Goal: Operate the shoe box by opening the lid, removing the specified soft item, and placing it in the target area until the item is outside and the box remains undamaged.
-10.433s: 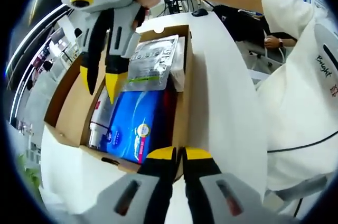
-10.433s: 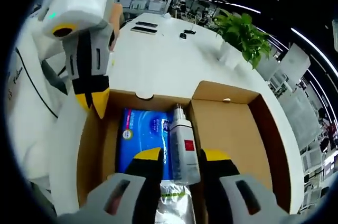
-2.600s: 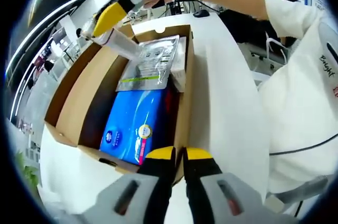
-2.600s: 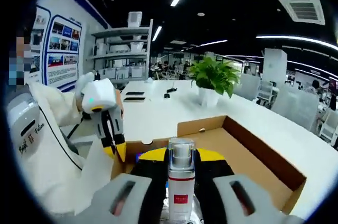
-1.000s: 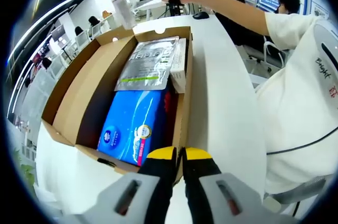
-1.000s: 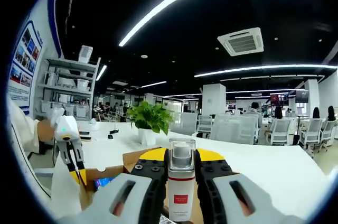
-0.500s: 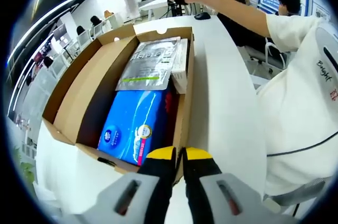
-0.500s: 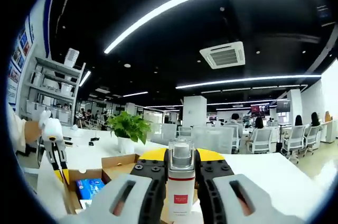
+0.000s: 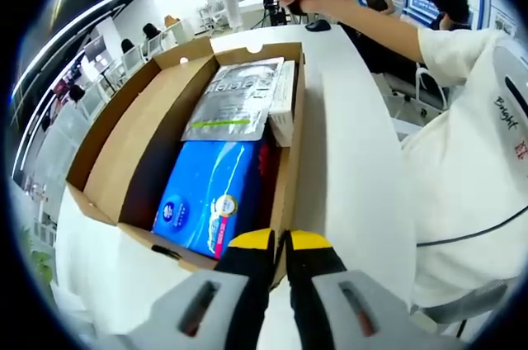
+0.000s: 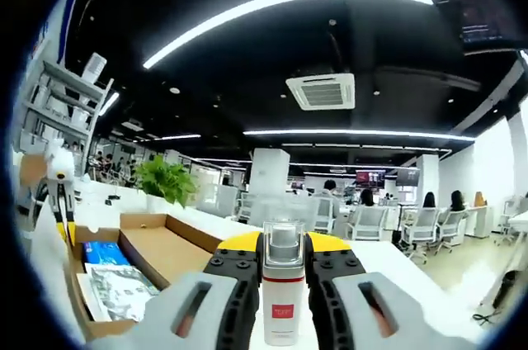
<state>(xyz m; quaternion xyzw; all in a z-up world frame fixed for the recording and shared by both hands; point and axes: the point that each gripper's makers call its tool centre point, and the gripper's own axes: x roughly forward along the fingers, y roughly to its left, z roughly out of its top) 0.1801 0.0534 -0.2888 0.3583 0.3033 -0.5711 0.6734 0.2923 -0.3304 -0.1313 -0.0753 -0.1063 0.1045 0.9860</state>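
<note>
Beyond the shoe box [image 9: 285, 193], the right gripper [image 10: 282, 261] stays clamped on the upright white bottle [image 10: 282, 292]; half a second ago the box sat closer, and it now lies farther left. Inside remain a blue pack [image 9: 210, 193] and silver pouch [image 9: 235, 101]. Left gripper [image 9: 279, 243]: jaws nearly together, empty, unmoved at the box's near edge.

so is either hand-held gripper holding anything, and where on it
The right hand-held gripper holds the white pump bottle, clamped on its upper body below the pump. The left hand-held gripper is shut, holding nothing.
</note>
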